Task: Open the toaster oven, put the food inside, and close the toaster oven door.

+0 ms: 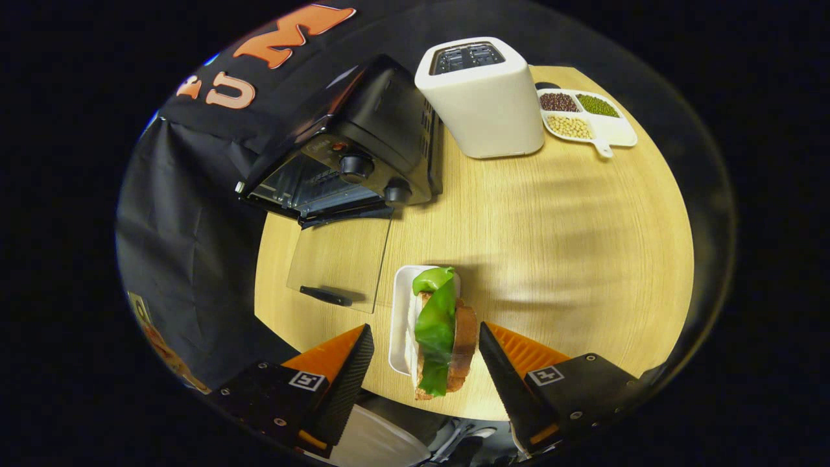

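A black toaster oven [363, 155] sits at the far left of the round wooden table [551, 246]. Its glass door [340, 263] lies folded down flat, the dark handle toward me, so the inside rack shows. A sandwich [441, 334] with a green lettuce leaf and brown bread stands on edge on a small white tray [402, 311], between my two fingers. My gripper [425, 360] is open; the orange-and-black fingers [350, 363] flank the sandwich with a gap on each side, touching nothing.
A white slot toaster [483, 97] stands right of the oven. Behind it lies a white divided dish [587, 117] with brown, green and yellow beans. A white plate rim [376, 441] shows below the table's near edge.
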### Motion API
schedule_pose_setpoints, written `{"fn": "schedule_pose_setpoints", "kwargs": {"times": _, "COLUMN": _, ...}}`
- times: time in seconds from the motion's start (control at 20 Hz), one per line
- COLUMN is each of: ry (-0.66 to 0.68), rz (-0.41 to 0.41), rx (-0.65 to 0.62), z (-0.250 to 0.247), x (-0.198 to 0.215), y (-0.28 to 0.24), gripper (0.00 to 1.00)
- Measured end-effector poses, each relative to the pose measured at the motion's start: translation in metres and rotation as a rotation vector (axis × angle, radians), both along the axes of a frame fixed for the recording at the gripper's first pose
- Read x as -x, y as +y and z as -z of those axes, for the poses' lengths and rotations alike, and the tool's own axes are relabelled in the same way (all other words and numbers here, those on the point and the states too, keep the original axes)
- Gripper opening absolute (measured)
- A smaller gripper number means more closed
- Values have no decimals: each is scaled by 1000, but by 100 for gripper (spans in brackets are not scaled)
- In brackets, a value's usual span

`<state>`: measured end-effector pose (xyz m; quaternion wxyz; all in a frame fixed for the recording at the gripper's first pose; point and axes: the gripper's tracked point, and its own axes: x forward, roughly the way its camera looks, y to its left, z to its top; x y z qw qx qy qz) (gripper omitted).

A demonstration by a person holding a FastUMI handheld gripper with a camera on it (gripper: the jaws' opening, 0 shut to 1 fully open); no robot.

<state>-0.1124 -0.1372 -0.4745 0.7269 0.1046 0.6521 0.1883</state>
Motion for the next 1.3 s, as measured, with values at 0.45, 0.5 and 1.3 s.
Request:
{"fn": "schedule_pose_setpoints", "kwargs": {"times": 0.45, "ry": 61, "rz": -36, "rx": 47, "z": 3, "x": 13, "y": 7, "gripper": 50}}
{"fn": "schedule_pose_setpoints", "kwargs": {"times": 0.5, "ry": 57, "rz": -44, "rx": 64, "z": 2, "x": 15, "y": 4, "gripper": 44}}
{"fn": "schedule_pose_setpoints", "kwargs": {"times": 1.3, "ry": -162, "rz": 263, "rx": -118, "z": -97, "x": 4, "y": 72, "gripper": 29}}
